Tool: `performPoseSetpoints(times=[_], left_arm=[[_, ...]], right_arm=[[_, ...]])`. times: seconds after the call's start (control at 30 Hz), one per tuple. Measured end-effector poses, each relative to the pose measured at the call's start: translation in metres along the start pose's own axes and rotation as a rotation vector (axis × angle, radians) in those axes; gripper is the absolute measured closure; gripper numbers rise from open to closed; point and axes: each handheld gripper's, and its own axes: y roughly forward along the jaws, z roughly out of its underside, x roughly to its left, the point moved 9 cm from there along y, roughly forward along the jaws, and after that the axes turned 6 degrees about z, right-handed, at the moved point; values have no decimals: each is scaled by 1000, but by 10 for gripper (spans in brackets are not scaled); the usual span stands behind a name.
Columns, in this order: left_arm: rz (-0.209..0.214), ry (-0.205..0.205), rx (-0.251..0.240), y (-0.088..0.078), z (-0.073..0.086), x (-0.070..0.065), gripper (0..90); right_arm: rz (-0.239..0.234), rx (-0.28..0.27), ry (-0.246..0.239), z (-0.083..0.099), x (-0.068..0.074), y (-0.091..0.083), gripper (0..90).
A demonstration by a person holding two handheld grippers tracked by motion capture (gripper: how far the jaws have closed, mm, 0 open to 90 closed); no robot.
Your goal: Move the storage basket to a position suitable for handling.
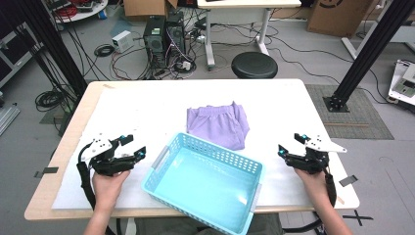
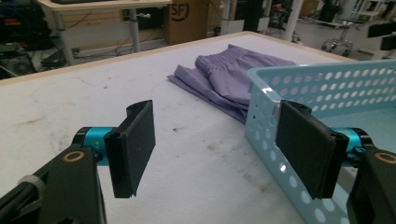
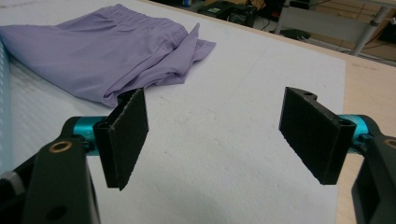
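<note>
From my station I see one folded purple garment (image 1: 217, 125) lying on the desk (image 1: 284, 105), just behind the far rim of one light blue basket (image 1: 205, 182). The garment touches or nearly touches that rim; I cannot tell which. The basket is empty inside. I judge that the work is to bring the garment into the basket, and this is not yet begun: nothing is lifted and nothing is gripped.

My left gripper (image 1: 133, 147) rests low at the left of the basket, with jaws spread apart and nothing between them. In the left gripper view its right jaw stands just in front of the basket wall (image 2: 327, 88), apart from it as far as I can see. My right gripper (image 1: 292, 145) is at the right of the basket, also spread and empty, pointing toward the garment (image 3: 107, 51).

By count: one garment, one basket, two grippers. What is left is the whole job: reach, pinch the cloth, carry it over the rim and release.
</note>
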Motion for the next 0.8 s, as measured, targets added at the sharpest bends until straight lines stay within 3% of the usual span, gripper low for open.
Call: performPoseSetpoints(times=[0.17,0.47,0.63,0.8], left_arm=[[38,22,-12,-1,-3,-5,286],[82,28,0,-2,-4,-14,281],[99,26,-1,-10,-6,-20,279],[89,17,-9,-25,-4,-27,275]], right_arm=[[11,-15,3,-2,-2,-4,243],[36,-37,-7,-5,-2,-6,247],[41,-41,-18,-7,3,-9,250],[41,-55,-14,-11,9,-17,250]])
